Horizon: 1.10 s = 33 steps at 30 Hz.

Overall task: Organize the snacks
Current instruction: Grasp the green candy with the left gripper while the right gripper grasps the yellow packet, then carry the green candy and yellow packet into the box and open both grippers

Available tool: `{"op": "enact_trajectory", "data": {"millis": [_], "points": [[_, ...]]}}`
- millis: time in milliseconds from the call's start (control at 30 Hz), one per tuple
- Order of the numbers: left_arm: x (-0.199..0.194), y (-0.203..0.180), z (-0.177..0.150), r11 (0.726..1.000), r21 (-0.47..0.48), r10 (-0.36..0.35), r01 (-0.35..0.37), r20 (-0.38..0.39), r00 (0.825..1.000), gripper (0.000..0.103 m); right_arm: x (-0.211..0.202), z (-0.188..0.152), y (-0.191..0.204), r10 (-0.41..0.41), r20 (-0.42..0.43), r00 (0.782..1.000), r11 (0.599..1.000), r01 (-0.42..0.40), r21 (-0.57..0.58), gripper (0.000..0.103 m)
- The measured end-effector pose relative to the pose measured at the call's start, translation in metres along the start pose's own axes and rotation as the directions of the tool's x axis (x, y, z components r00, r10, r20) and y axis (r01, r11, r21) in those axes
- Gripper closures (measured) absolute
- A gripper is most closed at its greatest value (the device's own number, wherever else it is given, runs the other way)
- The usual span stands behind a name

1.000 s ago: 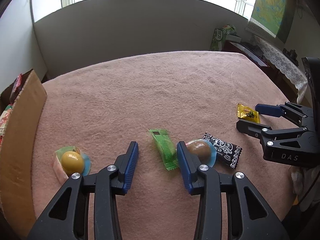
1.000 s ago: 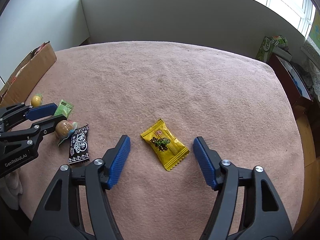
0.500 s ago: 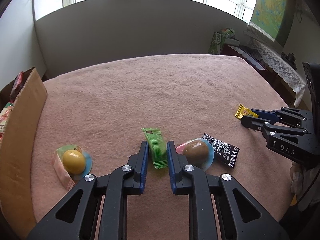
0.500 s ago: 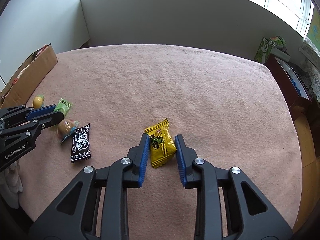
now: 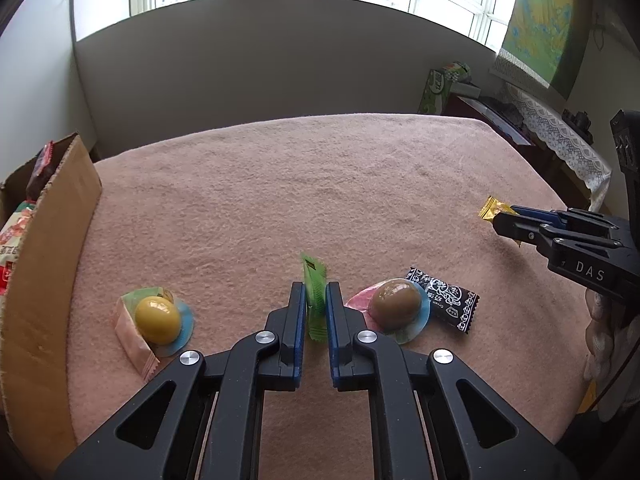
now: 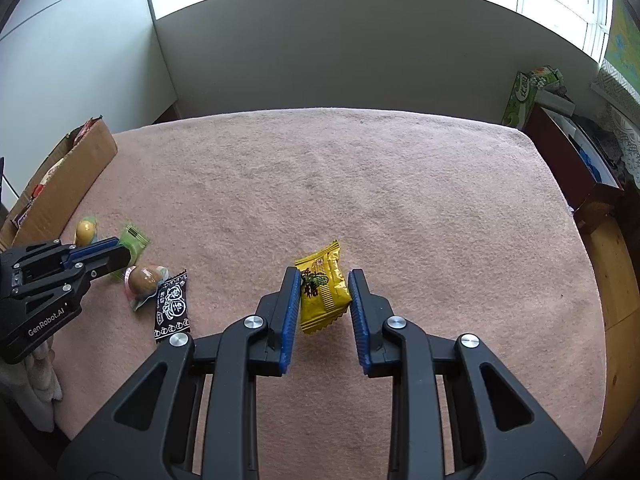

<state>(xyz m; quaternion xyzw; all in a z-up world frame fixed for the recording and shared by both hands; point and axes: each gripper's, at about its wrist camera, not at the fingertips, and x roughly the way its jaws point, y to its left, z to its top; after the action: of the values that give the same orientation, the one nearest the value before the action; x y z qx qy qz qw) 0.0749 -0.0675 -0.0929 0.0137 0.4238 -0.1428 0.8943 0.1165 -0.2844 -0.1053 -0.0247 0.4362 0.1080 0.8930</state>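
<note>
Left wrist view: the left tool (image 5: 316, 304) points down at a pink blanket-covered surface (image 5: 280, 200), its blue pads pressed narrowly on a slim green snack packet (image 5: 314, 296) that stands on edge between them. Just left of it lies a yellow egg-shaped sweet (image 5: 157, 319) on its wrapper; just right, a brown egg-shaped sweet (image 5: 395, 304), with a black-and-white packet (image 5: 448, 300) touching its far side. A cardboard box (image 5: 48, 264) with snacks already inside stands at the left edge of the surface. Far right, the right tool (image 5: 502, 220) grips something yellow.

Right wrist view: the right tool holds a yellow candy packet (image 6: 323, 292) between its pads, gripped by its long sides, the packet tilted and crumpled. At left the left tool appears side-on over the green packet, with both egg sweets and the black packet nearby and the box beyond them, well apart from the yellow packet.

Likely risks: the green packet is thin and slick, caught only along its edges, so it could twist or slip out when lifted. The yellow packet is puffy; a squeeze may buckle it and let it slide. Carrying both toward the box at once, the tools could knock each other or nudge the egg sweets, which look ready to roll.
</note>
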Motion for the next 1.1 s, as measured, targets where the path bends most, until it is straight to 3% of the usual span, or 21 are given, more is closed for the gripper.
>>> {"op": "enact_trajectory", "data": {"millis": [300,700,800,900,967,1100], "points": [[0.008,-0.007,0.001,1.000,0.027,-0.007,0.008,-0.030,1.000,0.093,0.010,-0.004,0.004,-0.012,-0.030,0.999,1.000,0.011,-0.020,0.078],[-0.008,0.001,0.003,1.000,-0.009,0.004,-0.003,0.027,1.000,0.097,-0.021,0.010,0.010,0.012,0.072,0.997,1.000,-0.013,0.008,0.080],[-0.007,0.001,0.001,1.000,0.000,0.000,0.000,0.025,1.000,0.098,-0.017,0.010,0.014,0.011,0.060,0.998,1.000,-0.011,0.002,0.080],[0.008,-0.007,-0.004,0.999,0.042,-0.015,0.016,-0.035,0.999,0.098,-0.013,0.008,0.018,0.013,0.045,0.999,1.000,-0.013,-0.006,0.080],[0.007,-0.010,-0.003,0.998,0.052,0.020,-0.019,-0.019,1.000,0.097,-0.011,0.007,0.019,0.014,0.039,0.999,1.000,-0.014,-0.008,0.080],[0.010,-0.006,0.002,1.000,0.018,0.013,-0.013,-0.017,1.000,0.095,-0.010,0.006,0.020,0.014,0.037,0.999,1.000,-0.014,-0.011,0.080]]}}
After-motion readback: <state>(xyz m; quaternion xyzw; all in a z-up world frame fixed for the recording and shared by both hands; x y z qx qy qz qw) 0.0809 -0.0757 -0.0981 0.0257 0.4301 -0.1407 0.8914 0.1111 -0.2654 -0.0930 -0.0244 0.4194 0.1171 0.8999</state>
